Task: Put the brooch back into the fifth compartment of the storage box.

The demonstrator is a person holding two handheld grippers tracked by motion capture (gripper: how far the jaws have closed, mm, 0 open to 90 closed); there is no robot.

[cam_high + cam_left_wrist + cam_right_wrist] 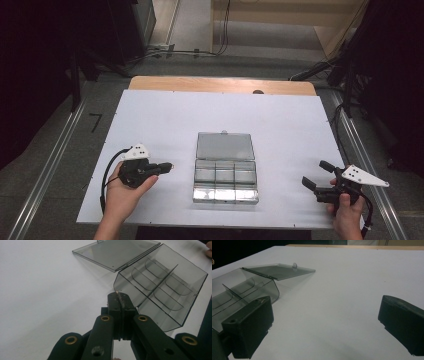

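A clear smoky plastic compartment box [225,181] sits mid-table, its hinged lid [225,146] lying open and flat behind it. Curved dividers split it into several compartments, which look empty. My left gripper [169,166] rests left of the box, pointing at it, with its jaws shut. In the left gripper view its tips [119,297] are pressed together just short of the box wall [162,287]; a tiny glint sits at the seam. My right gripper [316,173] is off to the right of the box and open. In the right gripper view nothing is between its fingers [249,325], and the box [242,295] and lid [279,270] lie at the left.
A white sheet [165,115] covers the wooden table [220,84]. Metal floor rails [50,165] run along both sides. Cables [180,51] and dark equipment stand beyond the far edge.
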